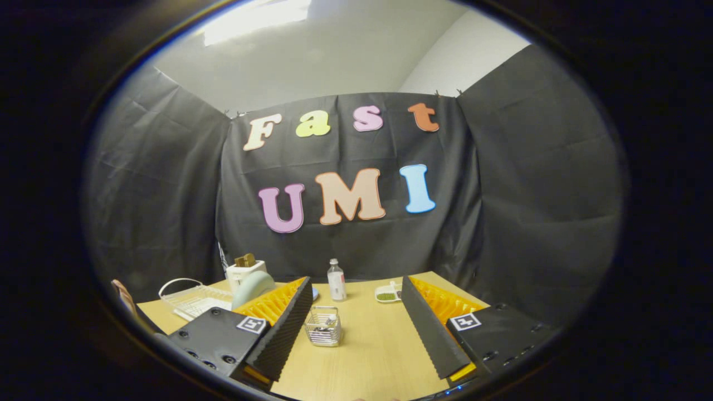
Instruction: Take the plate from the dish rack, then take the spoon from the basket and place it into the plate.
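My gripper [356, 323] is open, its two black ribbed fingers spread wide above the wooden table [379, 345] with nothing between them. A pale green plate [252, 288] stands on edge in the white dish rack [192, 299], just beyond and left of the left finger [281, 328], which partly hides it. A small wire basket [323, 326] stands on the table ahead, close to the left finger's inner side; a dark utensil lies inside, too small to name as the spoon.
A white toaster [244, 270] with toast stands behind the rack. A small white bottle [336, 280] stands at the back middle of the table. A small white dish [388, 293] with something green sits near the right finger's far end.
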Motion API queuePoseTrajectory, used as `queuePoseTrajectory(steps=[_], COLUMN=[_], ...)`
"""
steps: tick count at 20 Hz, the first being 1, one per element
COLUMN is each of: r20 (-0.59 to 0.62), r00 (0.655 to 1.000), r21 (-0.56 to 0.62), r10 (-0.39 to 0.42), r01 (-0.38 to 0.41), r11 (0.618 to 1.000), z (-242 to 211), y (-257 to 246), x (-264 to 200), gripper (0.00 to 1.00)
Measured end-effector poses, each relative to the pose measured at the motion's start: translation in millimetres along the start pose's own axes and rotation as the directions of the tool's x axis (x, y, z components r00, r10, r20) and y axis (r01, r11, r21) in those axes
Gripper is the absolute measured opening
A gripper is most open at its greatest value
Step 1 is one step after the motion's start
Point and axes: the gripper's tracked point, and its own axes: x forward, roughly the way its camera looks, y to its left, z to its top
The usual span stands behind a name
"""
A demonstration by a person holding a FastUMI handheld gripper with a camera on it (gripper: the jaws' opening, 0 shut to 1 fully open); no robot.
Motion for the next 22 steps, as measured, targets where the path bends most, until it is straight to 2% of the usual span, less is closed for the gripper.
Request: queuePoseTrajectory(steps=[16, 22], r20=[0.007, -0.027], r00=[1.0, 0.999], r21=[-0.042, -0.088], r10=[0.005, 0.042], r01=[-0.005, -0.044], r11=[0.999, 0.995], z=[8, 18], y=[9, 37], x=[-2, 17], gripper=[1.0, 1.0])
